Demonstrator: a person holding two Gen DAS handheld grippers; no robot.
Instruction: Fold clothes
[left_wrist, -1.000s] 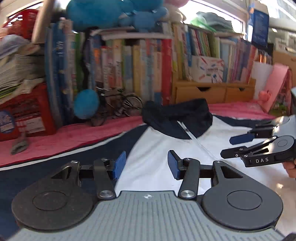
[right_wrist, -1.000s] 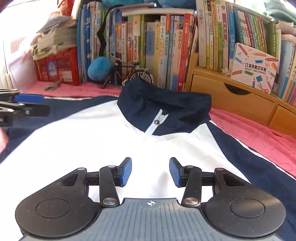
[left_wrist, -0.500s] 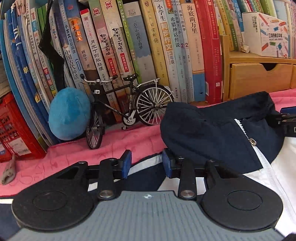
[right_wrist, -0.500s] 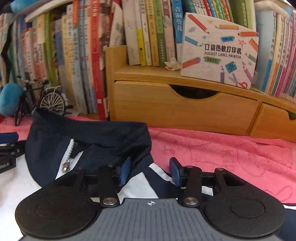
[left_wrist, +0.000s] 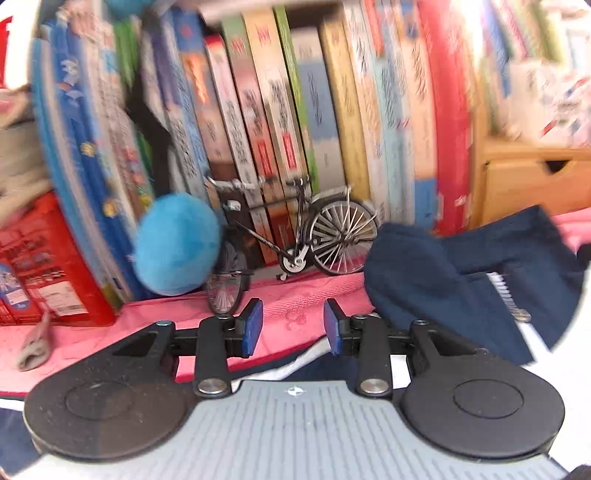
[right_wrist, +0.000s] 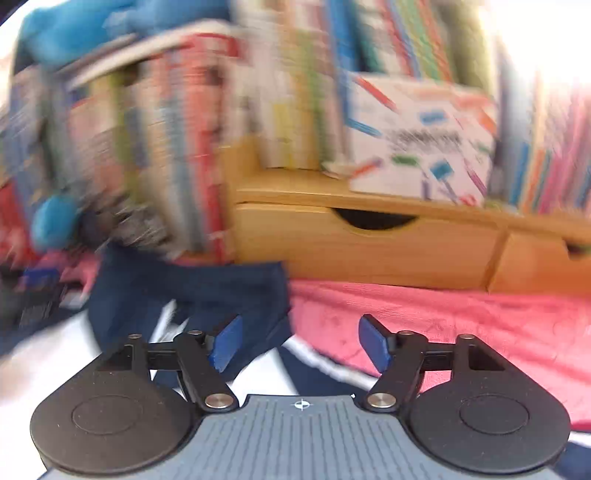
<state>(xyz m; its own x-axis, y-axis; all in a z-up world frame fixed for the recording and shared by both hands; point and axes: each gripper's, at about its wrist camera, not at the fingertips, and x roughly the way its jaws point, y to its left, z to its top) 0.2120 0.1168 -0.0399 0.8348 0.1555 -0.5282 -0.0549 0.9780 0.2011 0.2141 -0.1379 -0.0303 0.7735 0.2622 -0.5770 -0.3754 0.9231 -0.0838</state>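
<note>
Far left: a red printed cardboard box (left_wrist: 40, 280) stands on the pink textured cloth (left_wrist: 291, 295) that covers the surface; a small grey rag (left_wrist: 35, 343) lies on the cloth just in front of it.
Blue ball: a fluffy round bright-blue plush ball (left_wrist: 177, 245) sits against the row of upright books (left_wrist: 280, 122).
Model: a small black metal toy bicycle (left_wrist: 291, 236) stands before the books, its front wheel partly behind the ball.
Left gripper (left_wrist: 293, 326): blue-padded jaws part-way apart, nothing between them; below the gap lie pink cloth and the garment's dark shoulder edge.
Garment: a navy and white zip-front jacket (left_wrist: 469, 280) lies spread flat on the pink cloth, its navy collar heaped to the right of the bicycle, zip pull showing at the collar's base.
Right gripper (right_wrist: 301, 341): jaws wide and opening, nothing between the pads; it hangs over the jacket's other shoulder, the collar (right_wrist: 192, 295) to its left, pink cloth to its right.
Behind: a light wooden drawer unit (right_wrist: 369, 240) with a white patterned cardboard box (right_wrist: 421, 147) on top; this view is blurred.
</note>
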